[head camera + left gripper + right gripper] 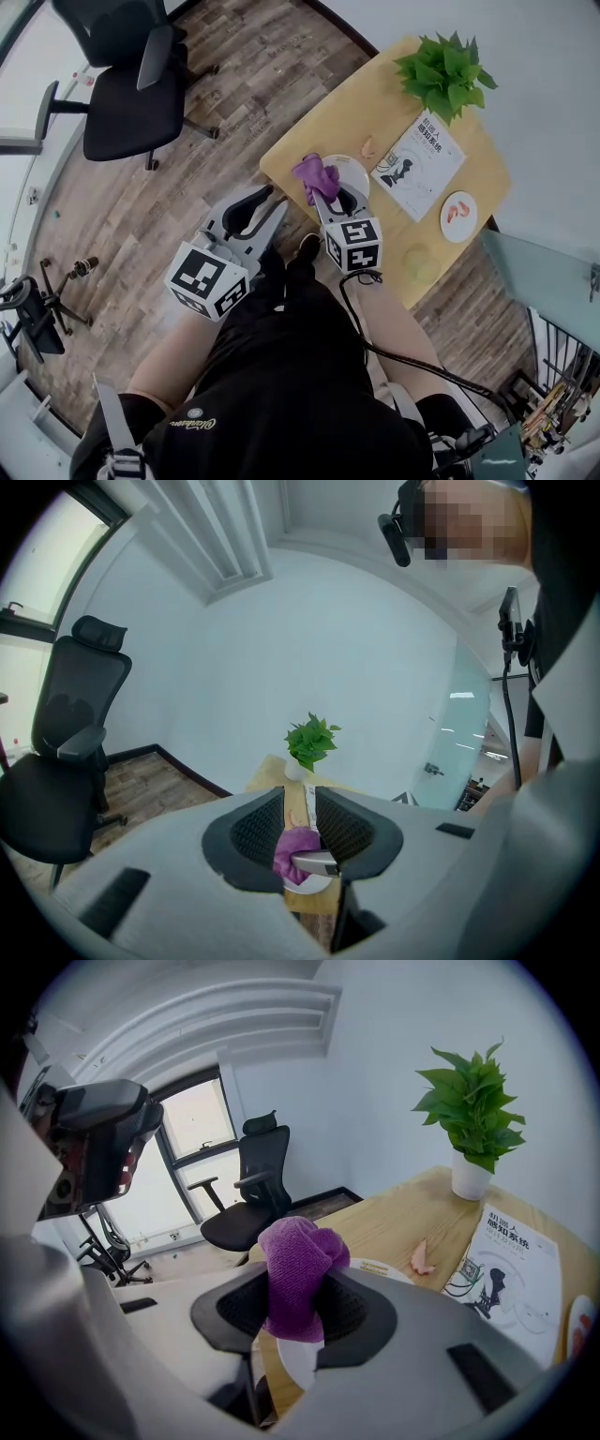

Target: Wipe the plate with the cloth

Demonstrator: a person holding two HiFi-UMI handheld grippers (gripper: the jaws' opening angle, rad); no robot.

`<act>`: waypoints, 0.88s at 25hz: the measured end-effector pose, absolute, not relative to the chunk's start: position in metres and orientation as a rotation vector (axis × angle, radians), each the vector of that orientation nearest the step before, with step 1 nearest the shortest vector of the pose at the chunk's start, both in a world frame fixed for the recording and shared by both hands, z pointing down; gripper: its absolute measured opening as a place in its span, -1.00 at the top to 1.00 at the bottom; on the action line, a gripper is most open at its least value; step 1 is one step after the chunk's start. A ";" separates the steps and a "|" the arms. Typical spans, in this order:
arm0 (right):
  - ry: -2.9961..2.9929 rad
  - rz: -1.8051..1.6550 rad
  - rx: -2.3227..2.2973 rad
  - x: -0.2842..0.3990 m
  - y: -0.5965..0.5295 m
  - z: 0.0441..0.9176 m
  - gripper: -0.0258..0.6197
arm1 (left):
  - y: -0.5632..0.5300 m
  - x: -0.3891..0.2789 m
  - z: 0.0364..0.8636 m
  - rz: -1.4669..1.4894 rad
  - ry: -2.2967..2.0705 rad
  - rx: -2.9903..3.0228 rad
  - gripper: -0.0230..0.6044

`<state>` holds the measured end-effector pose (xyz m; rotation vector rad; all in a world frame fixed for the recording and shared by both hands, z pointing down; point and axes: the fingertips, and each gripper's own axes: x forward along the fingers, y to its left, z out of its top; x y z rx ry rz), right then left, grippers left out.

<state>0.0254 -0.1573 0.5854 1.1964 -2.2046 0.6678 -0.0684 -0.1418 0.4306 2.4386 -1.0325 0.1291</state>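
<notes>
1. Gripping the purple cloth, the right claw had both jaws pressed on the wad, which bulged above them and hung a little below.
2. Head view: cloth over the near-left edge of the white plate, at the near corner of the wooden desk. Right claw just behind it.
3. Contact between cloth and plate could not be confirmed; the plate's surface showed beneath the wad.
4. Left claw with jaws apart and nothing between them; only the cloth and plate showed through the gap. In the head view it hung off the desk edge, near the plate but not touching it.
5. Judgement: wiping step at or near its start, plate unsteadied.
6. Next move probably calls for pressing the cloth down flat onto the plate and sweeping across it; the left claw could brace the rim so the plate does not slide toward the booklet.
</notes>
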 end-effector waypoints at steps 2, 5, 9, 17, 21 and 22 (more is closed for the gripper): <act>-2.208 0.679 1.184 0.025 -0.150 0.585 0.54 | -0.141 -0.067 0.431 0.131 -1.025 2.442 0.59; -2.212 0.691 1.165 0.026 -0.137 0.585 0.54 | -0.141 -0.064 0.431 0.131 -1.016 2.445 0.59; -2.213 0.712 1.135 0.029 -0.116 0.586 0.54 | -0.140 -0.060 0.431 0.128 -1.008 2.448 0.59; -2.188 0.737 1.125 0.036 -0.099 0.597 0.54 | -0.138 -0.054 0.431 0.133 -0.994 2.461 0.59; -2.228 0.712 1.186 0.040 -0.116 0.578 0.54 | -0.138 -0.056 0.430 0.130 -0.999 2.457 0.59; -2.231 0.703 1.209 0.043 -0.125 0.575 0.54 | -0.139 -0.056 0.430 0.130 -1.000 2.457 0.59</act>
